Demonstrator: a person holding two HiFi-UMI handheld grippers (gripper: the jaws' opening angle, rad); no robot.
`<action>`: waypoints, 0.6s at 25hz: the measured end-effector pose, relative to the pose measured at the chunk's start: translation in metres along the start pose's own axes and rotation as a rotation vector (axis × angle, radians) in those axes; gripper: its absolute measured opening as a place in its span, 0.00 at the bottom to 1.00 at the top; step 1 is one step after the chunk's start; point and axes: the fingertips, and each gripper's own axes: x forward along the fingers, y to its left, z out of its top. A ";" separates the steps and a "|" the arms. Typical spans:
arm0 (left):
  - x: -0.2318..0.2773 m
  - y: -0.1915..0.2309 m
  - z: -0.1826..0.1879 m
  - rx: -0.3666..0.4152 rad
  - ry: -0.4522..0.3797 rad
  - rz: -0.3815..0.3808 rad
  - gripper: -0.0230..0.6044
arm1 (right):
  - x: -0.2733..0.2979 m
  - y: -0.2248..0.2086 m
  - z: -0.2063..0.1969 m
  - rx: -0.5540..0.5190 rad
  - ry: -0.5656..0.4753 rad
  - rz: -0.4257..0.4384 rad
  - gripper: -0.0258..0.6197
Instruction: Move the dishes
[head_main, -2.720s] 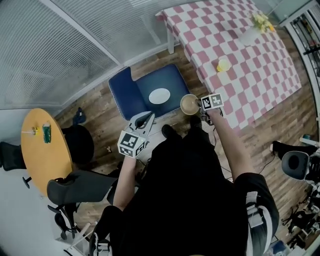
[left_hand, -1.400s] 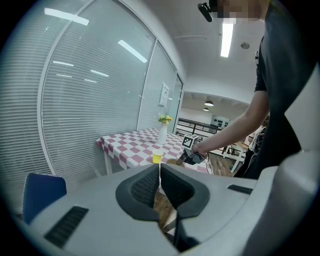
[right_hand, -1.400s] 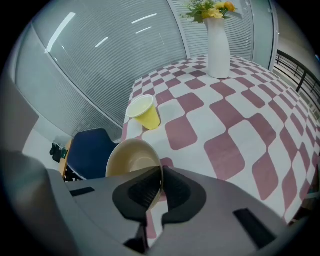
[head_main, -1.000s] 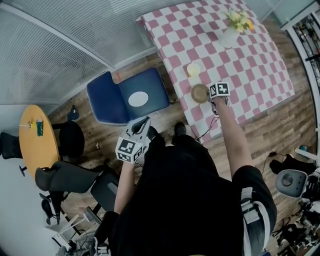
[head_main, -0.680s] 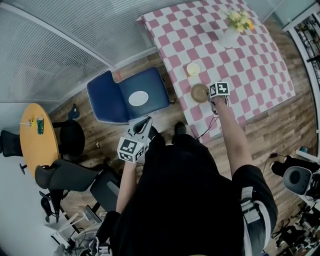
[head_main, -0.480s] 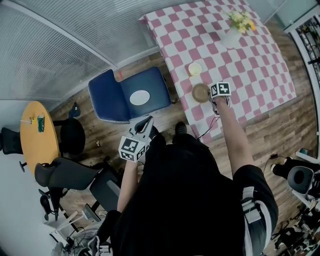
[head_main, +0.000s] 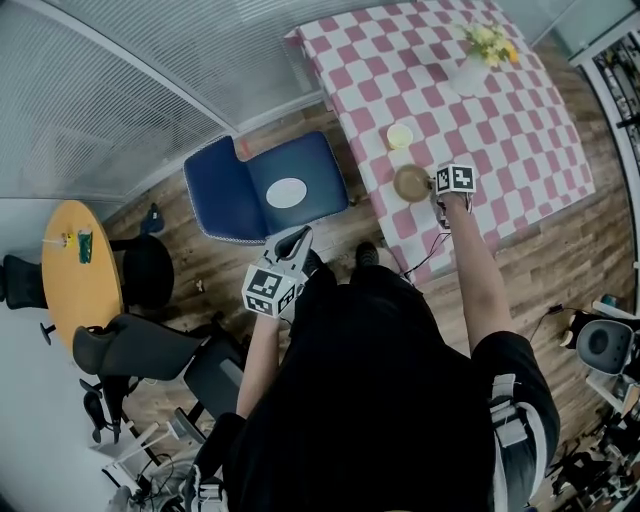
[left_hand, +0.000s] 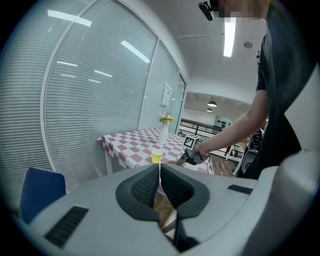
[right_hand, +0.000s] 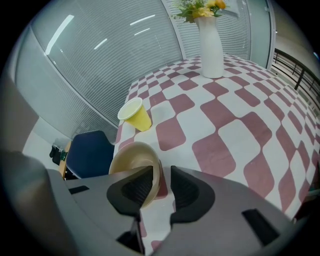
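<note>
Lying near the table (head_main: 500, 120) edge is the bowl (head_main: 411, 183).

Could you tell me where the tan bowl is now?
In the head view's upper right, the tan bowl sits on the checkered table beside the yellow cup, its rim between the right gripper's just-opened jaws.

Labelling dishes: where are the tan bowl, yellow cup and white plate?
tan bowl (right_hand: 132, 158), right gripper view, its inside
yellow cup (right_hand: 139, 119), right gripper view, its side
white plate (head_main: 286, 192), head view, its centre
</note>
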 end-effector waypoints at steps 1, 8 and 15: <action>-0.001 0.003 0.001 0.002 -0.001 -0.006 0.08 | -0.002 -0.001 0.000 0.010 -0.006 -0.004 0.24; -0.013 0.026 0.001 0.018 0.000 -0.049 0.08 | -0.019 0.007 -0.005 0.029 -0.066 -0.054 0.27; -0.027 0.053 -0.004 0.030 0.002 -0.100 0.08 | -0.044 0.020 -0.001 -0.009 -0.236 -0.211 0.16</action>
